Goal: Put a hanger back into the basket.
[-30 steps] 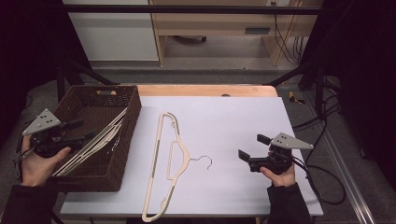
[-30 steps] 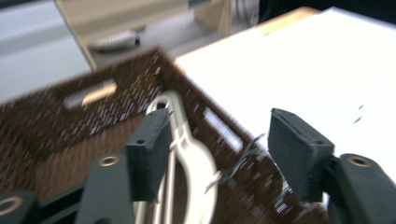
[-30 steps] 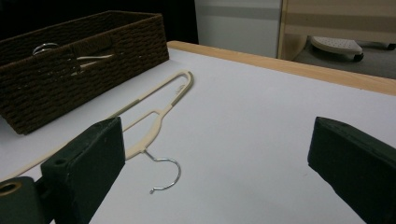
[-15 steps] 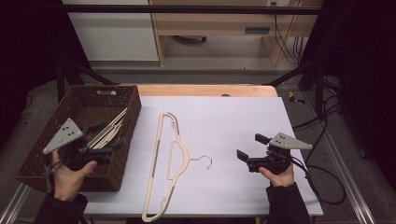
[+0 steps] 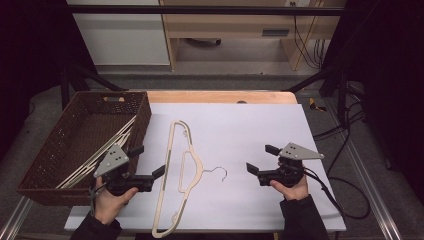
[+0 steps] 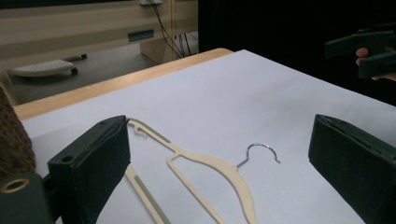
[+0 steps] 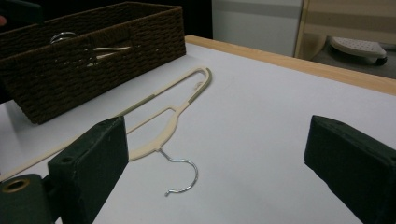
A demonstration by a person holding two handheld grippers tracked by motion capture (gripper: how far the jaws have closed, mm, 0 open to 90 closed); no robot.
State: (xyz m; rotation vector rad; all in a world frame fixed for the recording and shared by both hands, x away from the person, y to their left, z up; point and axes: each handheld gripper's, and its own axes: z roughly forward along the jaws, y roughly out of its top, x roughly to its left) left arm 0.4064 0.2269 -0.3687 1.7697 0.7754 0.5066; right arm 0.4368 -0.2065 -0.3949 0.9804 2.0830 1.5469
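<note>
Your left gripper (image 5: 149, 163) hovers with fingers spread wide beside the cream hanger (image 5: 183, 167), which lies flat on the desk (image 5: 260, 125) next to the wicker basket (image 5: 55, 155), ready to pinch its bar. Your right gripper (image 5: 260, 160) waits near the hook, fingers apart too.

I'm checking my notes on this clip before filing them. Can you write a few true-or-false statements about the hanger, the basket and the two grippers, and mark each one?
1. The cream hanger lies flat on the white table. True.
2. The left gripper is shut on the hanger. False: its jaws stand open, clear of the hanger.
3. The woven basket holds more hangers. True.
4. The right gripper grips the metal hook. False: it is open, apart from the hook.
5. The basket stands right of the hanger. False: left.
</note>
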